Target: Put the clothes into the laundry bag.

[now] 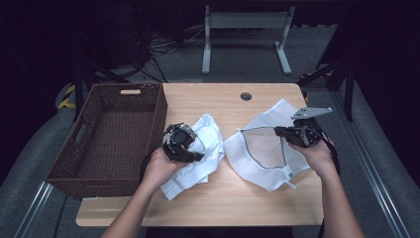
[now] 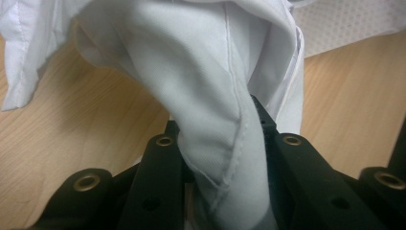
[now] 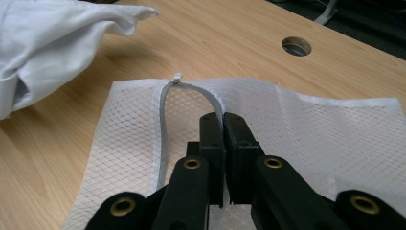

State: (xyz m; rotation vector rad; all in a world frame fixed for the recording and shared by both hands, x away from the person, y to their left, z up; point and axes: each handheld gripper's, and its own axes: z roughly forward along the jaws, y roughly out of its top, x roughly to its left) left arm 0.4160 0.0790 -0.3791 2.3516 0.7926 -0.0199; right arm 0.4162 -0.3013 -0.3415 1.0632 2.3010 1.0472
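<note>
Two grippers, both gripping. Left gripper (image 1: 190, 148) jaws clamped on a bunched fold of the white shirt (image 2: 210, 96), which lies on the table (image 1: 233, 198) just right of the basket (image 1: 114, 134). Right gripper (image 3: 223, 139) jaws pinched together on the grey zipper edge (image 3: 165, 120) of the mesh bag (image 1: 262, 148), mouth held open, near the shirt.

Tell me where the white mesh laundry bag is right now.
In the high view the mesh laundry bag lies on the right half of the table, just right of the white garment. The right tool is clamped on its open zipper edge.
</note>
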